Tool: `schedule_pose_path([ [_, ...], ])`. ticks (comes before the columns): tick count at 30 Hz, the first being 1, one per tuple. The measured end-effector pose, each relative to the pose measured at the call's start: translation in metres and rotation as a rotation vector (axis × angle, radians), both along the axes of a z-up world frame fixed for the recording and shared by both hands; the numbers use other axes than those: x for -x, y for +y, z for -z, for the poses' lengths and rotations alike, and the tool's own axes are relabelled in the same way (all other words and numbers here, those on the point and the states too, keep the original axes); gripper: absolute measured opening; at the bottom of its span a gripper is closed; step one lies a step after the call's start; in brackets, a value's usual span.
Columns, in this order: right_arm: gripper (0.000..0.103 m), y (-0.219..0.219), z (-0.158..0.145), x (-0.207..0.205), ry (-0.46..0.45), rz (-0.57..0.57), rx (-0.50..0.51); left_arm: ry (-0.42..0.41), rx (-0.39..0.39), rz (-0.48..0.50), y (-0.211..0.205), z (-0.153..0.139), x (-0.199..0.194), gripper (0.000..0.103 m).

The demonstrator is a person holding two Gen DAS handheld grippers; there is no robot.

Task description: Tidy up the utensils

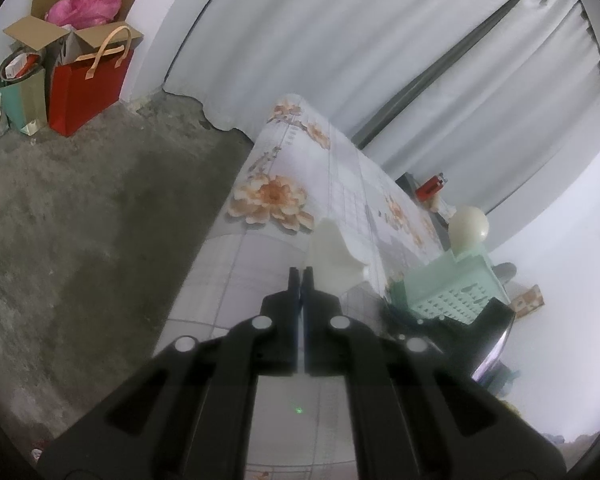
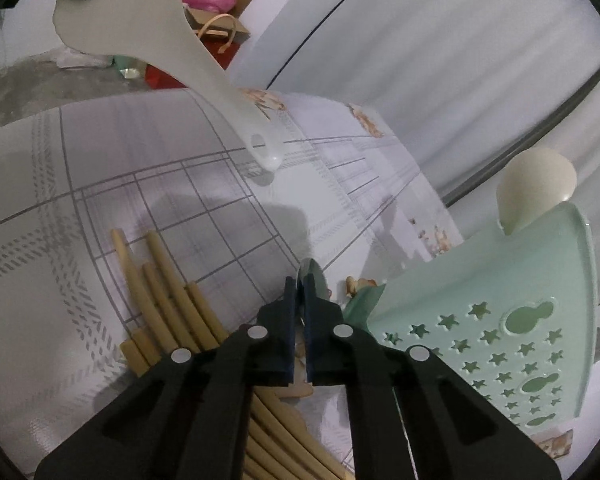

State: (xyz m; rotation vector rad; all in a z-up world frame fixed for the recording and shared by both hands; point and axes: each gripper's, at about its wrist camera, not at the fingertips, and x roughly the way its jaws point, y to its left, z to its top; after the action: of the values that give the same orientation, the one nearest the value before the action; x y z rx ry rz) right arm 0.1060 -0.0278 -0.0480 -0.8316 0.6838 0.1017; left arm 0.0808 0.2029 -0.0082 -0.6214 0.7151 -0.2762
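My left gripper (image 1: 300, 276) is shut on the blade edge of a white rice paddle (image 1: 332, 252). In the right wrist view the paddle (image 2: 152, 36) hangs over the table with its holed handle end pointing down. My right gripper (image 2: 299, 284) is shut on a thin metal utensil (image 2: 311, 270) whose tip pokes out between the fingers, just above the cloth. Several bamboo chopsticks (image 2: 168, 280) lie loose on the table to its left. A mint green utensil basket (image 2: 500, 300) stands to its right, with a cream ladle (image 2: 536, 184) upright inside.
The table (image 2: 220, 208) has a checked, flowered cloth and drops to a concrete floor (image 1: 80, 220) on the left. A red bag (image 1: 88, 88), a green bag and a cardboard box stand by the far wall. Curtains (image 1: 420, 60) hang behind the table.
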Motion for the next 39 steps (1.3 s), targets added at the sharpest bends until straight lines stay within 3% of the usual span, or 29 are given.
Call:
schedule_pose_path([
  [7, 0.002, -0.010, -0.034, 0.026, -0.067, 0.018, -0.106, -0.079, -0.014, 0.003, 0.002, -0.022, 0.013, 0.000],
  [16, 0.002, -0.043, -0.100, 0.074, -0.198, 0.081, -0.304, -0.344, 0.027, 0.106, -0.019, -0.095, 0.034, 0.000],
  [19, 0.002, -0.057, -0.115, 0.084, -0.241, 0.109, -0.342, -0.402, -0.016, 0.159, -0.040, -0.118, 0.036, 0.000],
  [23, 0.002, -0.083, -0.137, 0.093, -0.311, 0.158, -0.406, -0.437, -0.129, 0.205, -0.076, -0.141, 0.033, 0.000],
  [34, 0.002, -0.165, -0.172, 0.118, -0.429, 0.283, -0.606, -0.486, -0.339, 0.337, -0.168, -0.170, 0.019, 0.000],
  [39, 0.002, -0.200, -0.180, 0.132, -0.479, 0.337, -0.667, -0.554, -0.429, 0.417, -0.216, -0.182, 0.020, 0.000],
])
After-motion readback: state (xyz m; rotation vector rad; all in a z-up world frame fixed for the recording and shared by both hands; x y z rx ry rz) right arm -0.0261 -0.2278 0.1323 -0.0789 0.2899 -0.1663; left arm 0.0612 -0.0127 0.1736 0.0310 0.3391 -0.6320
